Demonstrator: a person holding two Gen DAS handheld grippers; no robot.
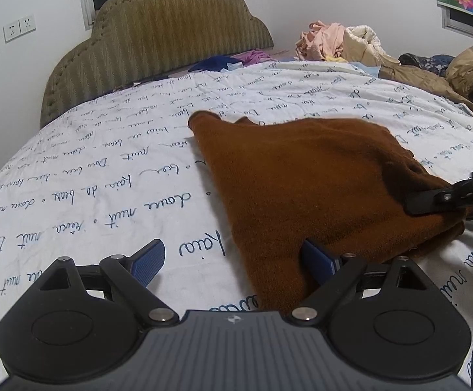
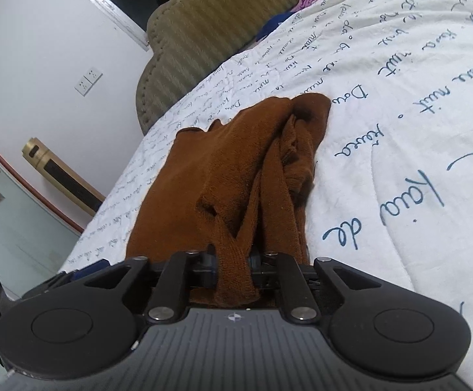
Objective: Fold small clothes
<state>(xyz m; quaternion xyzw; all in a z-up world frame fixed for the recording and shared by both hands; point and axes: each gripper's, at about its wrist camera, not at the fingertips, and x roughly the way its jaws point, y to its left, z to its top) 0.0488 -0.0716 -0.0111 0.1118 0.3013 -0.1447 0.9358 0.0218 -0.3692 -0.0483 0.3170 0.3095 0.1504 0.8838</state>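
A brown knit garment (image 1: pixel 308 179) lies partly folded on the white bedspread (image 1: pixel 106 176) with blue handwriting print. My left gripper (image 1: pixel 233 260) is open at the garment's near left corner; its right finger (image 1: pixel 318 260) is tucked under the cloth edge and its left finger (image 1: pixel 150 260) rests on the bedspread. My right gripper (image 2: pixel 233 270) is shut on a bunched edge of the brown garment (image 2: pixel 223 169), which runs away from it across the bedspread (image 2: pixel 399 130). The right gripper also shows at the right edge of the left wrist view (image 1: pixel 445 198).
An olive padded headboard (image 1: pixel 158 49) stands at the far side. Piles of other clothes (image 1: pixel 344 44) and a brown jacket (image 1: pixel 432 78) lie at the far right of the bed. A gold tower appliance (image 2: pixel 60 172) stands by the wall beside the bed.
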